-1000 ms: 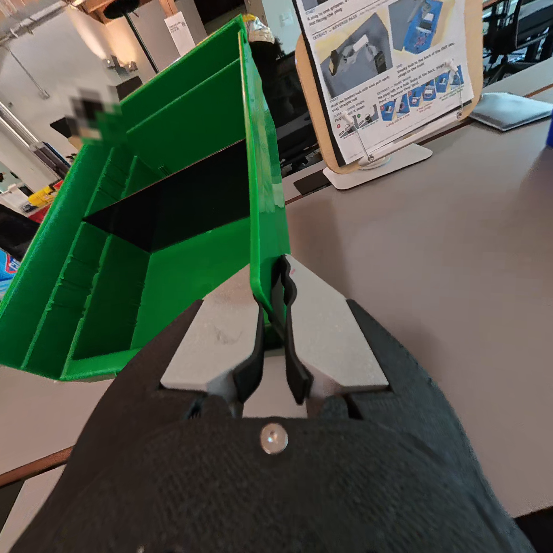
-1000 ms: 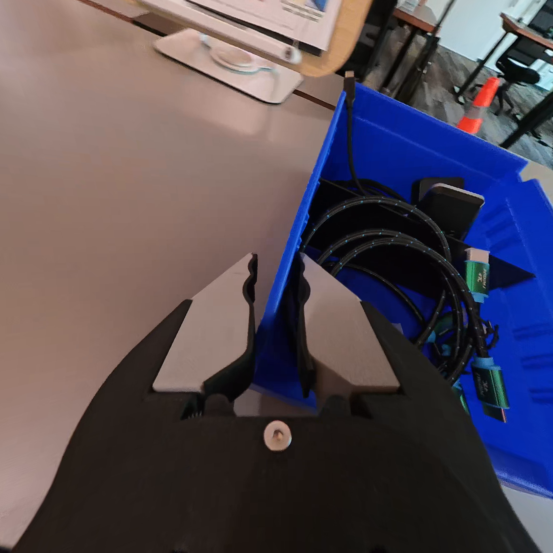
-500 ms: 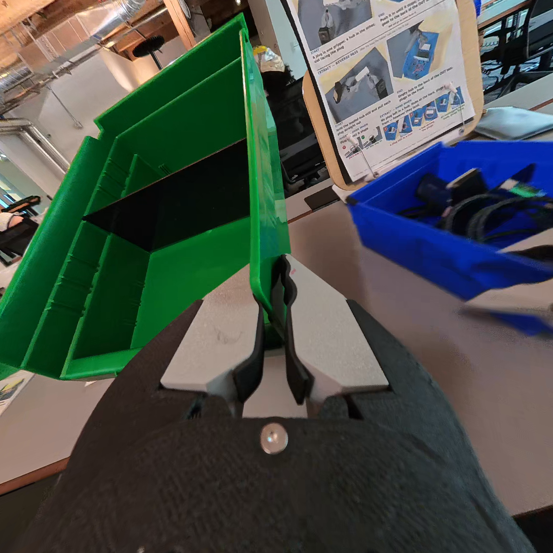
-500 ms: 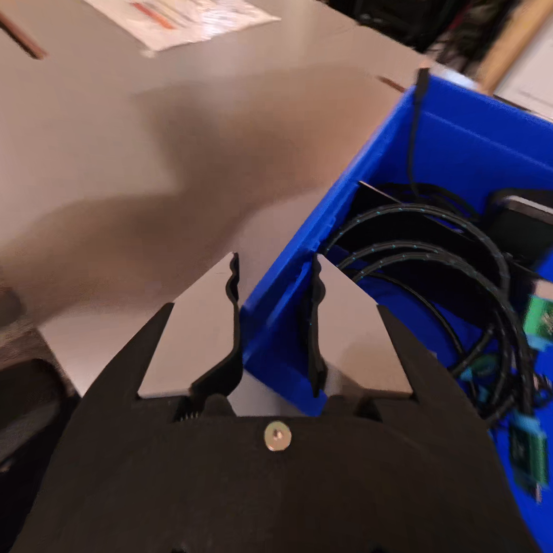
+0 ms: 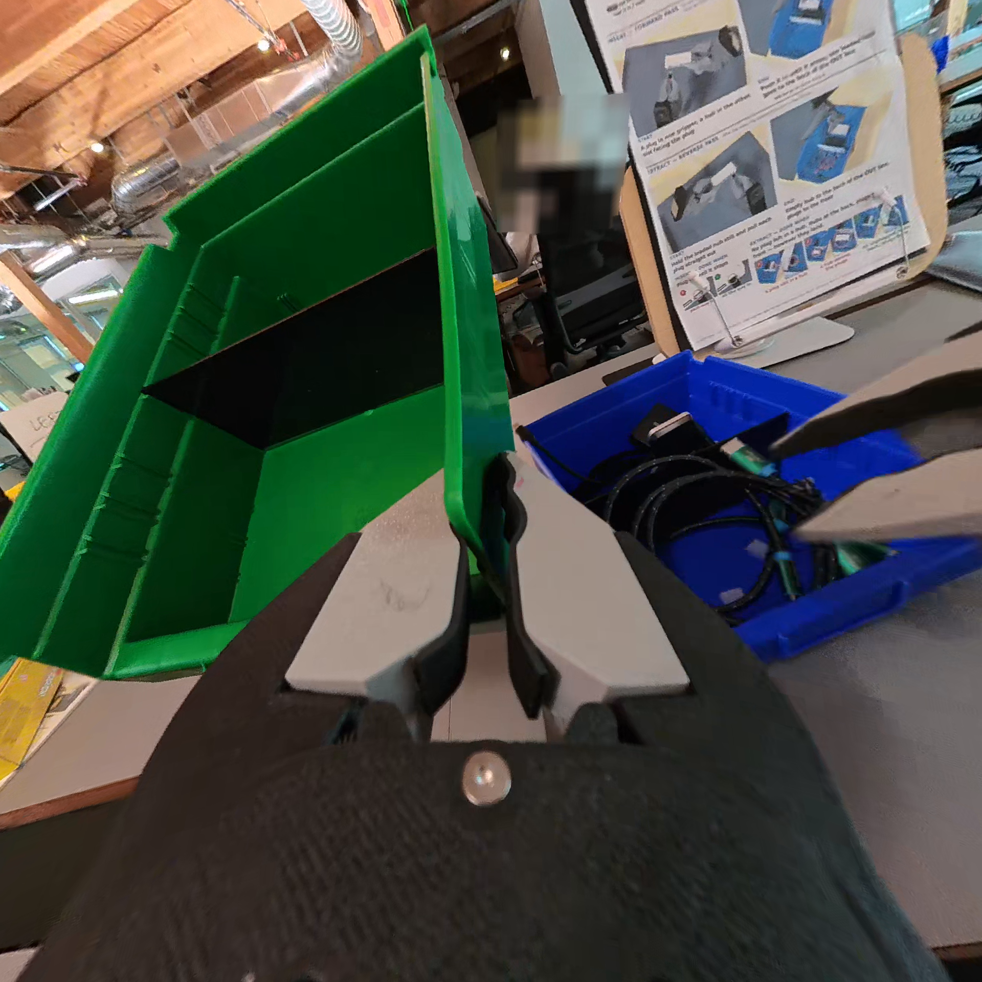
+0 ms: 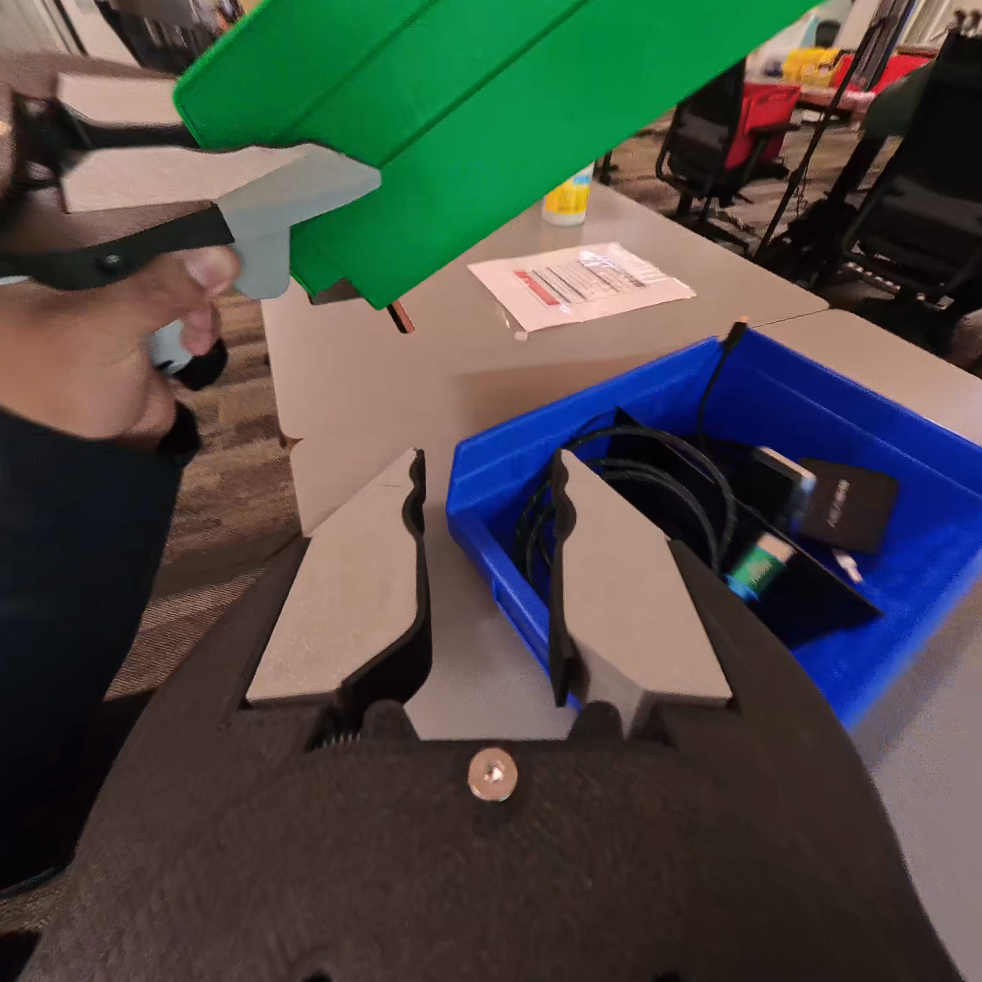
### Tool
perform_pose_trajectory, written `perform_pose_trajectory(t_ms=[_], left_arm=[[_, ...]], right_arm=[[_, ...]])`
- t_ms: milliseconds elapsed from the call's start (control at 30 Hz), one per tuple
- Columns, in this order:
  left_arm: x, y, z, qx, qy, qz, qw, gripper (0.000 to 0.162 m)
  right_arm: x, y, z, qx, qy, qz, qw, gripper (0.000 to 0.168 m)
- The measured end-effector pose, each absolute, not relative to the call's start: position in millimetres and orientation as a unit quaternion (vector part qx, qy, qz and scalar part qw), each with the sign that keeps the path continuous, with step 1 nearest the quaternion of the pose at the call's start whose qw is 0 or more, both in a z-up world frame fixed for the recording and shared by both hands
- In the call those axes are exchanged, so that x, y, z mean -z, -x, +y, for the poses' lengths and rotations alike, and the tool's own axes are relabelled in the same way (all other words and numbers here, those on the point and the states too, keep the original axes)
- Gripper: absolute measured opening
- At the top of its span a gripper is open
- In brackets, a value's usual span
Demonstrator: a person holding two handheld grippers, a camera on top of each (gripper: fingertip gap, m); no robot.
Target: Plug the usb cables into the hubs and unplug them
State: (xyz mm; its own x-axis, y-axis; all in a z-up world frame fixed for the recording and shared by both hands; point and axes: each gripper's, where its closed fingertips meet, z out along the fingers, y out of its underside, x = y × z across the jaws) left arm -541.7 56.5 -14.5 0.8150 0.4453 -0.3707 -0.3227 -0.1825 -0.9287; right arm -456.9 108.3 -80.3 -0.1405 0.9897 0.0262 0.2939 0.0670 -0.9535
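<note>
My left gripper (image 5: pixel 478 510) is shut on the right side wall of an empty green bin (image 5: pixel 319 478) with a black divider and holds it tilted in the air. The right wrist view shows this bin's underside (image 6: pixel 478 106) with the left gripper (image 6: pixel 297 212) on it. A blue bin (image 6: pixel 877 653) rests on the grey table (image 6: pixel 372 372), holding black braided cables (image 6: pixel 664 478), green-ended plugs (image 6: pixel 760 568) and a black box (image 6: pixel 845 505). My right gripper (image 6: pixel 488 462) is open, its jaws on either side of the blue bin's near wall. It shows in the left wrist view (image 5: pixel 786 489).
An instruction sheet on a stand (image 5: pixel 770 159) is at the table's back. A clear bag with paper (image 6: pixel 579 281) and a small bottle (image 6: pixel 568 202) lie beyond the blue bin. A person's hand (image 6: pixel 79 372) is at left. Office chairs (image 6: pixel 903 186) stand past the table's edge. My hands' fingertips stand some 12 cm from each other.
The blue bin has come in beside the green bin and now rests on the table. My right gripper's jaws have opened off its wall. The left gripper still holds the green bin, now higher.
</note>
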Motion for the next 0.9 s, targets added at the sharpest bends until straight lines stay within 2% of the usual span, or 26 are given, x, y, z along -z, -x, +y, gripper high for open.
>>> perform_pose_trajectory(t_ms=[200,333,433,533,667,900], left_arm=[[-3,478,79,-0.305,0.694,0.058,0.649,0.004],[-7,403,106,-0.252,0.697,0.152,0.654,0.004],[0,336,134,-0.18,0.7,0.216,0.657,0.004],[26,265,160,-0.096,0.714,0.262,0.642,0.004],[86,187,198,-0.006,0.748,0.305,0.589,0.004],[174,110,262,0.048,0.789,0.334,0.514,0.006]], right_arm=[[95,333,188,-0.44,0.571,-0.58,0.38,0.047],[121,233,250,-0.357,0.619,-0.562,0.416,0.045],[144,160,276,-0.316,0.67,-0.535,0.406,0.048],[163,105,273,-0.308,0.698,-0.517,0.388,0.053],[173,61,282,-0.255,0.702,-0.504,0.434,0.056],[181,32,300,-0.285,0.728,-0.431,0.45,0.062]])
